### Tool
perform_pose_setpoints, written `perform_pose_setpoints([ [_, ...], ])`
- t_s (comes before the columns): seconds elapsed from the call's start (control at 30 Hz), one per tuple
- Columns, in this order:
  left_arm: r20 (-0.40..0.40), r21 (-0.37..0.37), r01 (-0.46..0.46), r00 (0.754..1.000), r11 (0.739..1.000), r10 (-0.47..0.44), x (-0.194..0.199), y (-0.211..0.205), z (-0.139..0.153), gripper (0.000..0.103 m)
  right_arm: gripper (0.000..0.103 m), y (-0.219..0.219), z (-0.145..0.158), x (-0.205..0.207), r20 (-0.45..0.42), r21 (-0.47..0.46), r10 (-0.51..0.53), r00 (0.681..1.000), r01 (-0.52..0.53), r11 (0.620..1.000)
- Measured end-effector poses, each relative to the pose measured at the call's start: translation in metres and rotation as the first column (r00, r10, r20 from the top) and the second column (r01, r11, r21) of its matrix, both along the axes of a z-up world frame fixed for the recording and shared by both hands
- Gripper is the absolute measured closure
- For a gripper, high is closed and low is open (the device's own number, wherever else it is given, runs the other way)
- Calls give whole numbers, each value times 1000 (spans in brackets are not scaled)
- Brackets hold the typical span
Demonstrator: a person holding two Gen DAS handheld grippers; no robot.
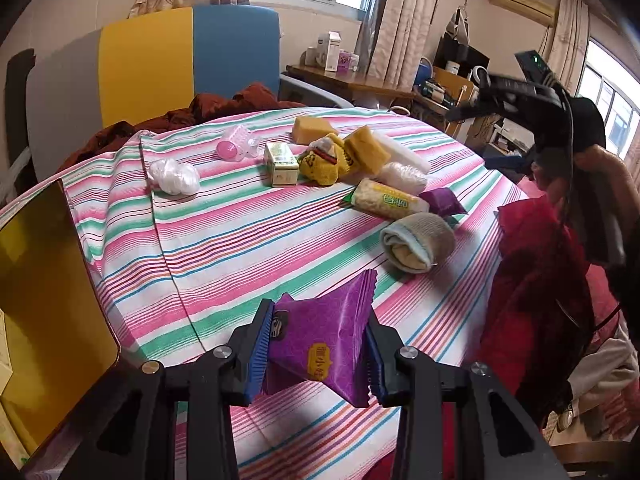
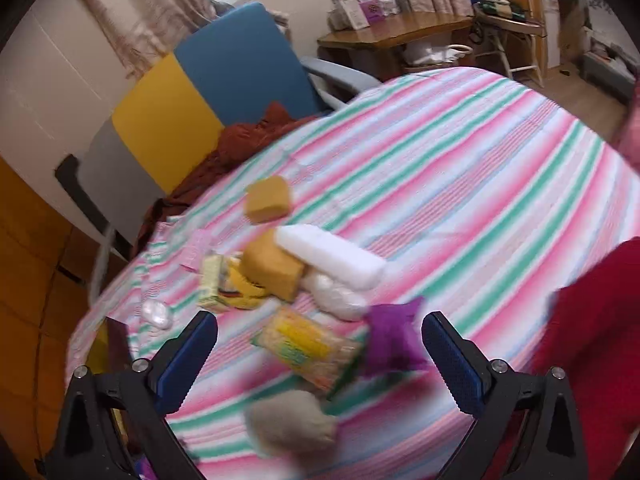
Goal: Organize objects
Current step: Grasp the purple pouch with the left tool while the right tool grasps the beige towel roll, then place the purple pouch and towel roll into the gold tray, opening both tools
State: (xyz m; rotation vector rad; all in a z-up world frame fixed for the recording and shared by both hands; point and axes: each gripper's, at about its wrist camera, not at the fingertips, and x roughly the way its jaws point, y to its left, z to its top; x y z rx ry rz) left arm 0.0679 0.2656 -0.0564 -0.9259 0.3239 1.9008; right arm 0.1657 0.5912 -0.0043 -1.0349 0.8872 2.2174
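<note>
Purple snack packet [image 1: 320, 344], light and crinkly, sits pinched between the left gripper [image 1: 318, 354] fingers at its middle; the right gripper [image 2: 320, 354] is wide open, holding nothing.

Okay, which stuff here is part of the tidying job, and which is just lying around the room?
Part of the job:
purple packet, shut in the left gripper
second purple packet
rice cracker pack
rolled socks
sponges
green box
gold tin
right gripper, open

Just lying about:
chair
red-brown cloth
desk
</note>
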Motion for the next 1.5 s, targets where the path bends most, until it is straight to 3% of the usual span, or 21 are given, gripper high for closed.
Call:
perform_pose_setpoints([
  [0.13,-5,28,0,1000,1000,0,1,-5,7,62,1,6,-15,-1,111,-9,9,994,-8,1000],
  [0.27,-14,45,-5,1000,999,5,2,-10,13,62,21,-8,-24,-9,147,-29,75,986,-72,997],
  [0.43,-5,55,-24,1000,998,24,-1,-14,16,62,20,-52,-31,-31,173,-86,272,947,-260,962],
  [0.47,-3,57,-26,1000,998,26,-1,-15,17,62,17,-64,-34,-37,179,-101,326,928,-312,945],
  [0.53,-3,65,-31,999,997,32,-2,-19,20,62,0,-84,-38,-47,206,-86,383,900,-373,924],
  [0.57,-5,71,-36,999,997,36,-3,-21,21,62,0,-91,-42,-53,232,-86,407,883,-398,913],
  [0.77,-4,93,-62,998,994,62,-6,-33,28,62,1,-100,-75,-76,349,-124,420,838,-403,907],
  [0.83,1,99,-74,997,992,75,-8,-37,31,62,12,-103,-83,-81,404,-108,410,817,-403,909],
  [0.9,1,107,-89,996,990,89,-10,-42,33,62,30,-111,-85,-81,451,-51,401,797,-425,904],
  [0.93,3,110,-98,995,989,98,-12,-45,34,62,31,-113,-84,-80,454,-40,400,796,-431,902],
  [1.07,7,112,-140,990,984,140,-18,-59,37,62,32,-122,-77,-74,413,-10,411,813,-447,894],
  [1.27,13,130,-252,968,959,252,-38,-98,49,62,32,-149,-48,-69,268,21,481,835,-504,864],
  [1.37,17,132,-336,942,933,336,-54,-124,52,62,32,-175,-28,-79,195,52,538,820,-556,830],
  [1.5,15,139,-435,899,889,438,-73,-158,56,62,32,-224,-3,-107,104,94,630,769,-639,764],
])
